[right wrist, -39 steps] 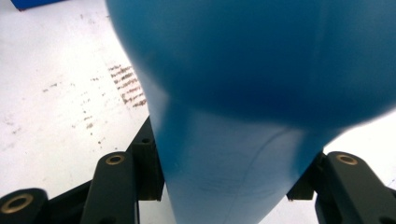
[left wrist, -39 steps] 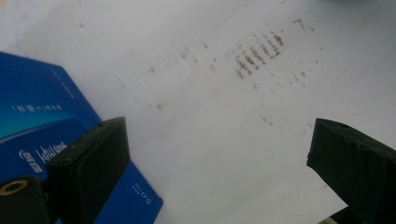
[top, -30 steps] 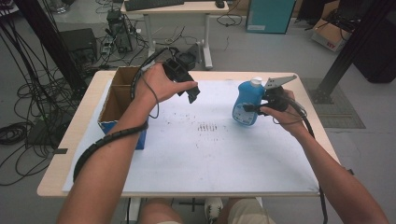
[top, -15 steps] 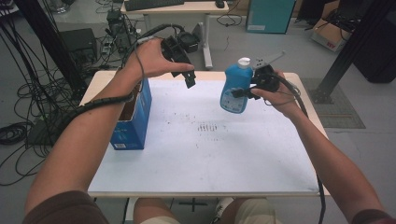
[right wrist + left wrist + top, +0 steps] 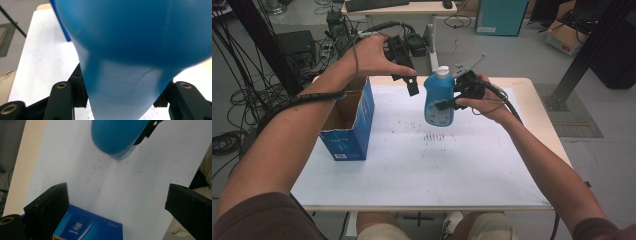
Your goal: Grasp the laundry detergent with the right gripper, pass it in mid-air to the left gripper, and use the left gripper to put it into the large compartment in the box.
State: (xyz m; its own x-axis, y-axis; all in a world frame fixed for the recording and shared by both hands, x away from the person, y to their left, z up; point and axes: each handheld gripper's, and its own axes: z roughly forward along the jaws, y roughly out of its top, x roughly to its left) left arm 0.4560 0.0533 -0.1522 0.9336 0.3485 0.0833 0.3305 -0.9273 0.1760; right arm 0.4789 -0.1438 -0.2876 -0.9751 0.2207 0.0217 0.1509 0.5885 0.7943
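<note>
high view: 1 blue bottle (image 5: 438, 99), 1 box (image 5: 349, 125).

In the right gripper view, the blue plastic bottle (image 5: 135, 50) sits so close between the jaws that it blurs, its top and sides cut off. In the left gripper view, just its rounded base (image 5: 117, 137) enters above the jaws, and the blue cardboard box (image 5: 87, 227) below them is cropped, its print unreadable.
</note>
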